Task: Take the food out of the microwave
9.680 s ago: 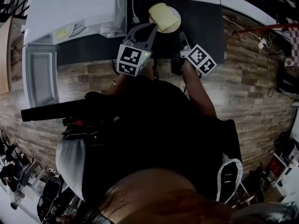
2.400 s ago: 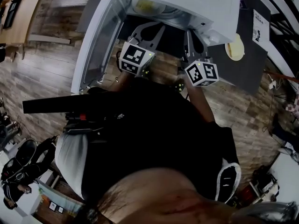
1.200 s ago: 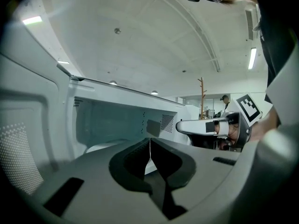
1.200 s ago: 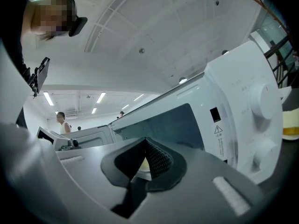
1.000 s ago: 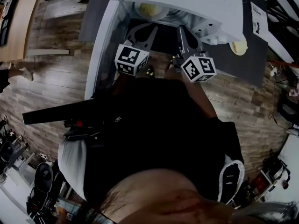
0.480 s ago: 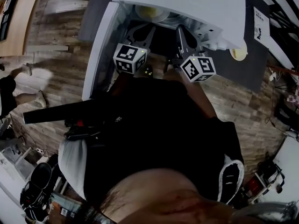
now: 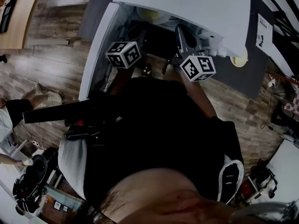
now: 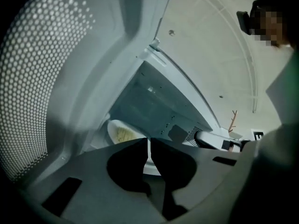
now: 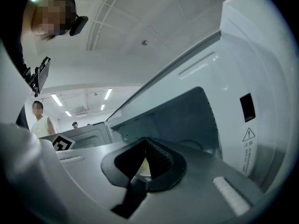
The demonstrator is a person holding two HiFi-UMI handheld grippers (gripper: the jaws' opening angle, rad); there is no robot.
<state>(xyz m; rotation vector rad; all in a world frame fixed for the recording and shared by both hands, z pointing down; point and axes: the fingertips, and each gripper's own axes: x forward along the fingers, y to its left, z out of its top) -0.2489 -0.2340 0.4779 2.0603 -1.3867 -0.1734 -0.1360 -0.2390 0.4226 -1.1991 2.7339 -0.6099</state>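
Note:
The white microwave (image 7: 196, 3) stands with its door (image 7: 96, 50) swung out to the left. Inside at the back left lies a white plate of yellow food (image 7: 152, 15), which in the left gripper view (image 8: 120, 133) sits just beyond the jaw tips. My left gripper (image 7: 139, 31) reaches into the cavity, rolled over, shut and holding nothing (image 8: 148, 140). My right gripper (image 7: 180, 30) points into the opening at the right, also shut and holding nothing (image 9: 145, 143). A sliver of the plate (image 9: 143, 168) shows under its tips.
A second plate of food (image 7: 239, 59) rests on the dark table (image 7: 233, 78) right of the microwave. The perforated door panel (image 8: 42, 78) is close on my left gripper's left. The control panel side (image 9: 247, 125) is close to the right gripper. Other people stand around (image 9: 39, 118).
My left gripper has rolled and slid left and down towards the door side of the cavity. The right gripper has shifted slightly. Both stayed shut.

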